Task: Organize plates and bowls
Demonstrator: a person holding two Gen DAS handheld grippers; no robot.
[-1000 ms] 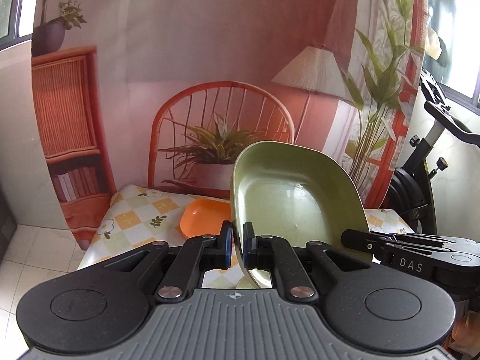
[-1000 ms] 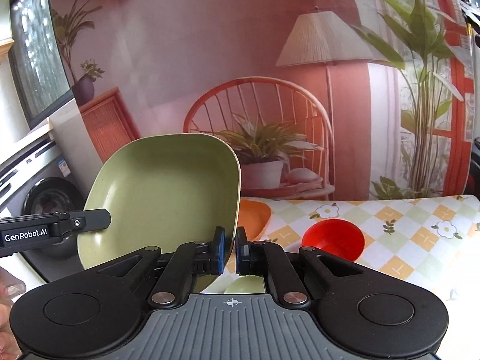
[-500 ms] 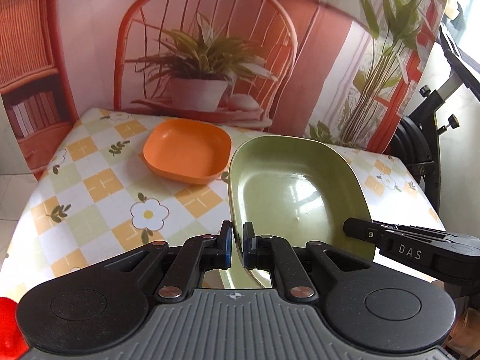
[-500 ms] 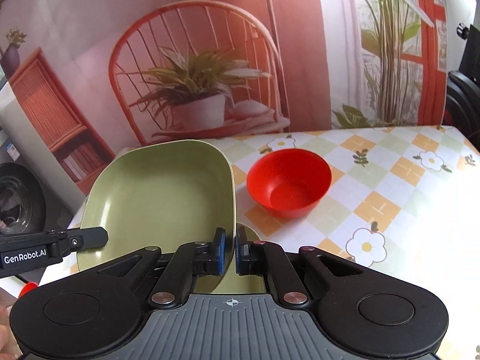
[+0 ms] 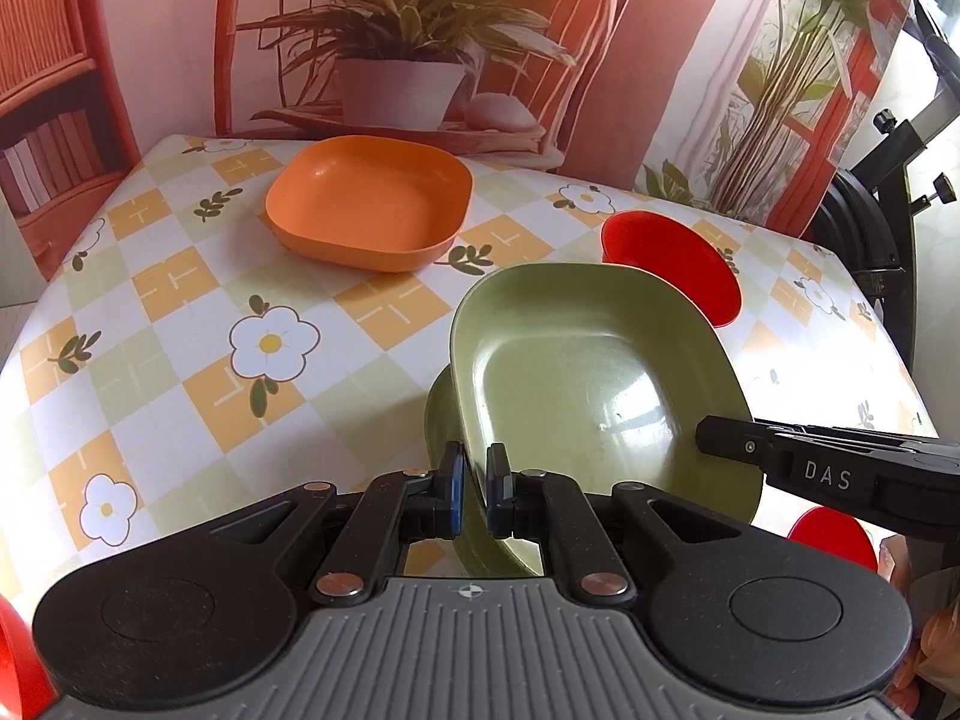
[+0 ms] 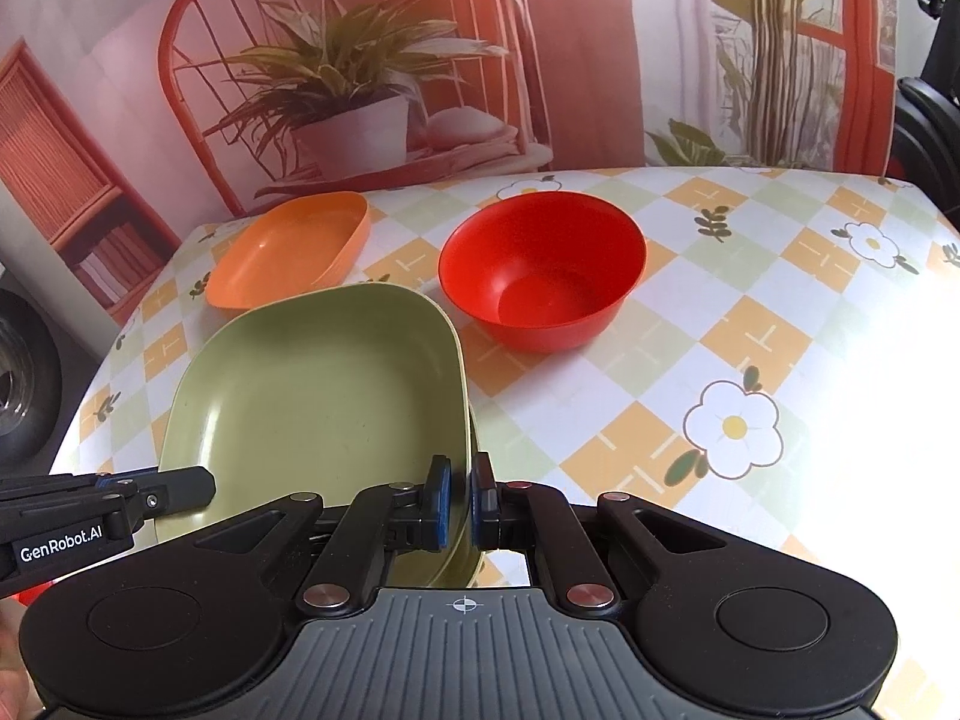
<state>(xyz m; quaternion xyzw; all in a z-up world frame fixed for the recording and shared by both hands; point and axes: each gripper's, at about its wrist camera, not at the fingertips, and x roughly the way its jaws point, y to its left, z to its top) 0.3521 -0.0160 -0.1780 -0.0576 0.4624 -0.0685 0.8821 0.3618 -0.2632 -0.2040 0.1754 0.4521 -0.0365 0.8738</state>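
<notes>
both grippers are clamped on the same square olive-green plastic plate (image 5: 594, 384): left gripper (image 5: 474, 495) pinching its left rim, right gripper (image 6: 459, 504) its right rim, plate tilted just above the checkered flower tablecloth (image 5: 198, 324). beyond it sits a round red plastic bowl (image 6: 543, 276), and farther back-left a square orange plastic plate (image 5: 369, 210).

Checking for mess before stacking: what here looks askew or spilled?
Nothing spilled. Only the green plate is askew: tilted, pinched at opposite rims by left gripper and right gripper.
</notes>
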